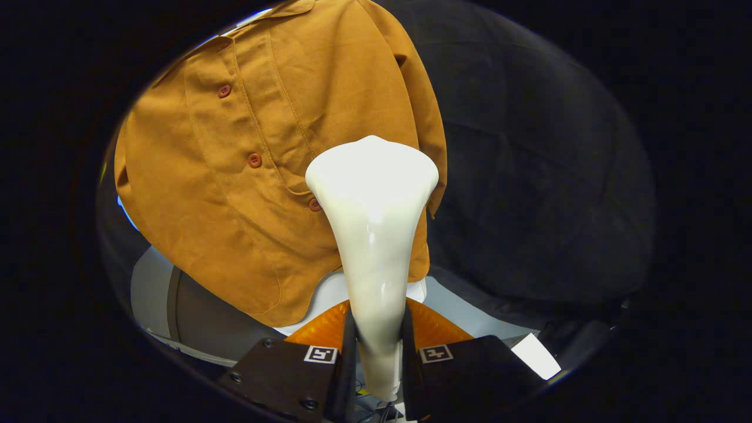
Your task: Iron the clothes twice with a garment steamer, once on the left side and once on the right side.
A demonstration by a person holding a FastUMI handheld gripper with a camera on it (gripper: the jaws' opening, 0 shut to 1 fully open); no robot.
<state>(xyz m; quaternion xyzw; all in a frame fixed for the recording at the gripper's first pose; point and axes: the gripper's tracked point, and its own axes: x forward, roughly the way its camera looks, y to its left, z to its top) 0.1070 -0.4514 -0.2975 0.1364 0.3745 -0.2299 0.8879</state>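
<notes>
A brown button-up shirt (247,158) hangs in front of the dark booth wall, its button strip running down the middle. My gripper (376,346) is shut on the handle of a white garment steamer (372,211), both fingers pressing its narrow neck. The steamer's wide head rises ahead of the fingers and lies over the shirt's lower part, to the right of the buttons, near the right-hand hem. Whether the head touches the cloth I cannot tell.
Below the shirt stands a white and orange rounded base (329,326), just beyond the fingers. A grey-white surface (176,294) lies under the shirt's left hem. Dark cloth (529,176) fills the space to the right of the shirt.
</notes>
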